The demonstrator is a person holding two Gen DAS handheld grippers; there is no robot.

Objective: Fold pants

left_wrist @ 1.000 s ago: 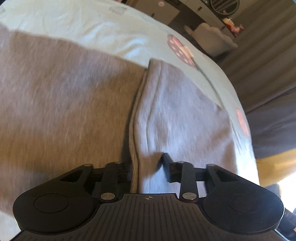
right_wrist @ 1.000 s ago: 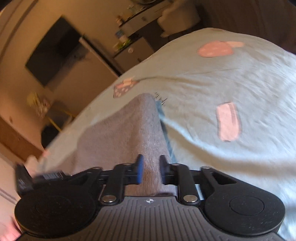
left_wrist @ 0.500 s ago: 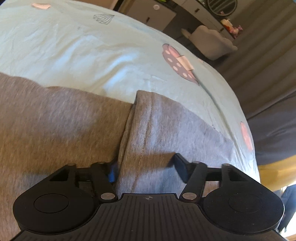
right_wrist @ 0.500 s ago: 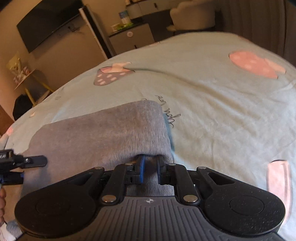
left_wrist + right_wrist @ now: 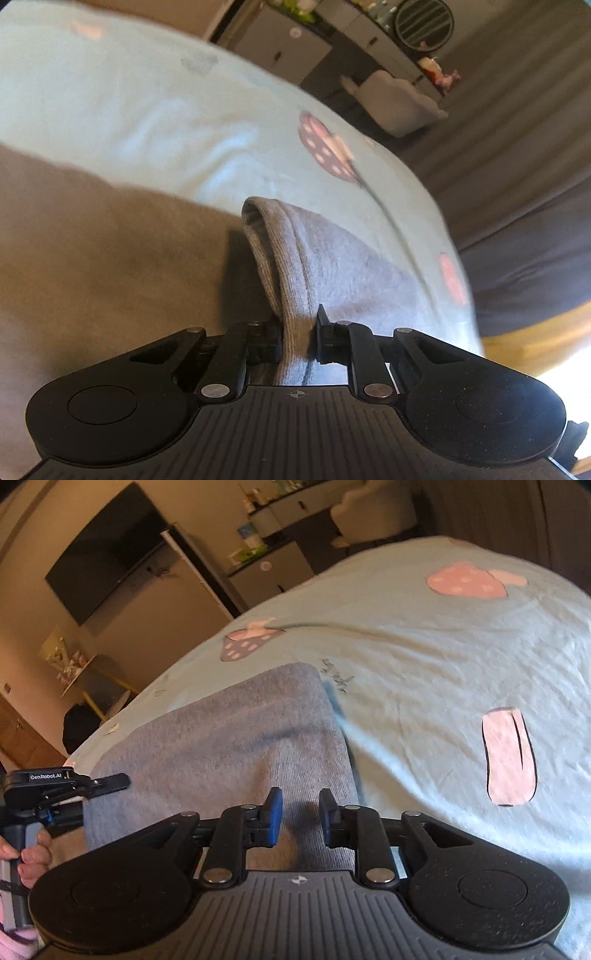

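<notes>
Grey pants [image 5: 92, 258] lie on a light blue bedsheet [image 5: 147, 110]. In the left wrist view, my left gripper [image 5: 299, 332] is shut on a ribbed grey edge of the pants [image 5: 295, 266], which stands up in a fold between the fingers. In the right wrist view, my right gripper [image 5: 300, 819] sits over the folded grey pants [image 5: 229, 738], its jaws slightly apart with cloth lying between them, not pinched. The left gripper [image 5: 74, 782] shows at the far left of that view, held by a hand.
The bedsheet [image 5: 443, 664] has pink and purple mushroom prints [image 5: 465, 581]. Beyond the bed stand a wall TV [image 5: 107, 550], grey cabinets [image 5: 273, 568] and a pale chair [image 5: 395, 107]. The bed's edge falls away to the right in the left wrist view.
My left gripper opened half a second ago and has now closed on the ribbed edge and lifted it. My right gripper's jaws have parted, loosening their hold on the cloth.
</notes>
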